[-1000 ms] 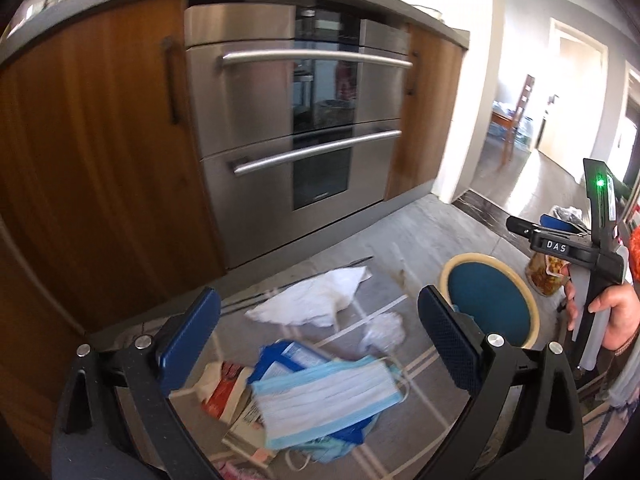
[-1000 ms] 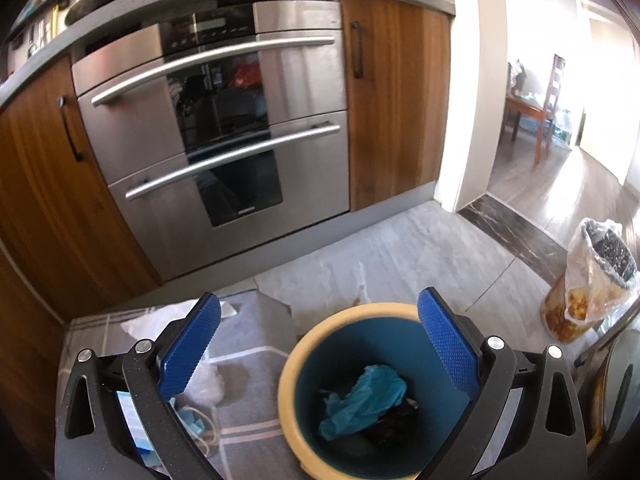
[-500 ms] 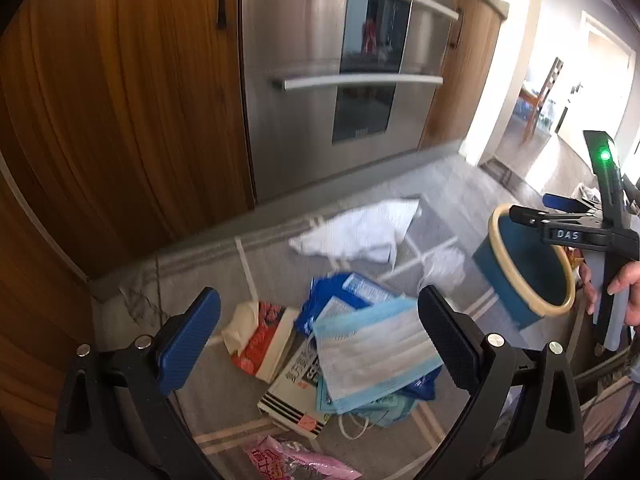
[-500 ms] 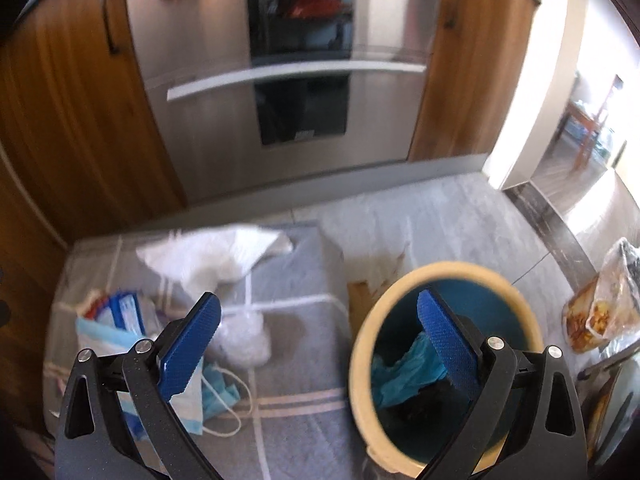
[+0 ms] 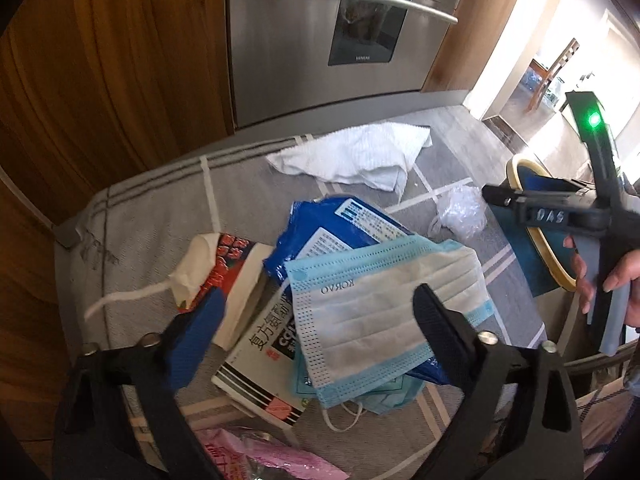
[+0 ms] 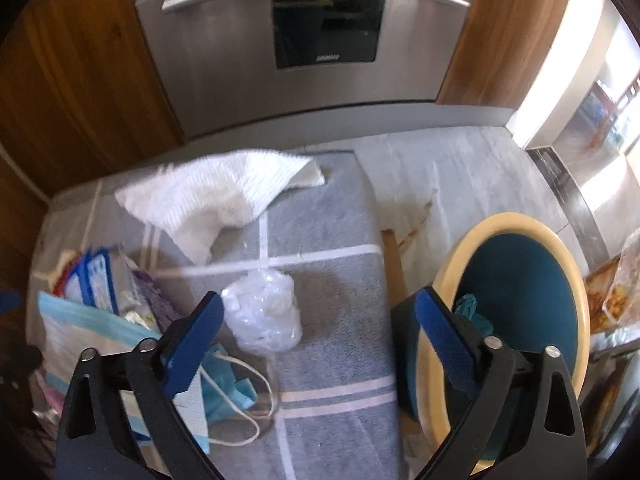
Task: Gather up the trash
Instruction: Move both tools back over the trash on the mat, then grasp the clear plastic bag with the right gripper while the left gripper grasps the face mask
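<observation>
Trash lies on a grey mat (image 5: 152, 216). A light blue face mask (image 5: 380, 312) tops a pile of a blue packet (image 5: 340, 220), a medicine box (image 5: 256, 364) and a red-and-white wrapper (image 5: 228, 260). My left gripper (image 5: 316, 320) hangs low over the pile. Its jaws are closing, with the mask between them and the pads clear of it. My right gripper (image 6: 316, 328) is open above a crumpled clear plastic wad (image 6: 264, 312), not touching it. The teal bin with a cream rim (image 6: 500, 224) stands to the right and holds a teal rag (image 6: 472, 312).
A white paper towel (image 6: 208, 200) lies at the mat's far edge, below the steel oven (image 6: 320, 60) and wooden cabinets (image 5: 100, 80). A pink wrapper (image 5: 260, 460) sits near my left gripper. A bag of food scraps (image 6: 612, 288) stands right of the bin.
Both grippers have sunk toward the floor and tilted down. The left one has come over the mask pile and its jaws have narrowed. The right one has shifted left from the bin to the plastic wad.
</observation>
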`<state>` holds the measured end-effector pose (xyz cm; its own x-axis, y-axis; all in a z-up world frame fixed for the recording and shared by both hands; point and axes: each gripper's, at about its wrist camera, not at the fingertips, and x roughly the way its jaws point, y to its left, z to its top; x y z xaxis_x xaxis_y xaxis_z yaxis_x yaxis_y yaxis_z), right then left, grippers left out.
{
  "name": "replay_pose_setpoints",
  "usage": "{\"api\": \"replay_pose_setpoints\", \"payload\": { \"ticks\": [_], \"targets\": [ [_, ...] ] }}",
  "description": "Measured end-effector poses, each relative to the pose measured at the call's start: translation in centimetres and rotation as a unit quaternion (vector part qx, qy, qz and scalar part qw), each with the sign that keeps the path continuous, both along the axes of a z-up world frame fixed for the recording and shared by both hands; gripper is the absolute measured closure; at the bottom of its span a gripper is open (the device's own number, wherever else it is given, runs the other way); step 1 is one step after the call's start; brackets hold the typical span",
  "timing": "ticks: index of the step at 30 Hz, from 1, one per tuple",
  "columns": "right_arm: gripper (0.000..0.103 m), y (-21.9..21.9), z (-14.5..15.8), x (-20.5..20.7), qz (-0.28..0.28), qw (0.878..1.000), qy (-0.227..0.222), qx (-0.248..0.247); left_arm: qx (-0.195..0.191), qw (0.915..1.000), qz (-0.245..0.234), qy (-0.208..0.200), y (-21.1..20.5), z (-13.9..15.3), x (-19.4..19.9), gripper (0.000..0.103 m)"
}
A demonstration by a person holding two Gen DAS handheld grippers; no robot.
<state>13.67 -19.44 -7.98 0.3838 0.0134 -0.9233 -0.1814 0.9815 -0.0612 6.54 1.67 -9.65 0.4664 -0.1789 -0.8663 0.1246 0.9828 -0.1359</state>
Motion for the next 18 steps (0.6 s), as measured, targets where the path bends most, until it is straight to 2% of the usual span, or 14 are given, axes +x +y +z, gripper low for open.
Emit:
{"api": "replay_pose_setpoints", "payload": {
  "ticks": [6,11,12,13,16,18],
  "targets": [
    [0.038,0.5,-2.1,0.4,-0.005,0.998,0.048,0.044,-0.035,0.998,0.007,0.052,0.2,-2.1,0.5,0.045],
    [0.046,1.4,-3.8,0.5,0.01,0.996,0.077,0.041,-0.04,0.9966,0.003,0.072,-0.2,-3.1,0.4,0.063],
    [0.051,1.5,-3.9,0.6,0.013,0.996,0.078,0.04,-0.038,0.9967,0.001,0.072,-0.2,-3.1,0.3,0.067],
    [0.057,1.7,-3.9,0.6,0.017,0.996,0.079,0.038,-0.037,0.9968,-0.001,0.07,-0.3,-3.1,0.4,0.075],
    [0.062,1.9,-3.7,0.4,0.026,0.996,0.078,0.034,-0.031,0.9972,-0.008,0.067,-0.2,-3.0,0.3,0.093],
    [0.065,1.8,-3.3,0.4,0.03,0.996,0.074,0.034,-0.032,0.9973,-0.007,0.065,0.0,-2.9,0.3,0.097]
  ]
}}
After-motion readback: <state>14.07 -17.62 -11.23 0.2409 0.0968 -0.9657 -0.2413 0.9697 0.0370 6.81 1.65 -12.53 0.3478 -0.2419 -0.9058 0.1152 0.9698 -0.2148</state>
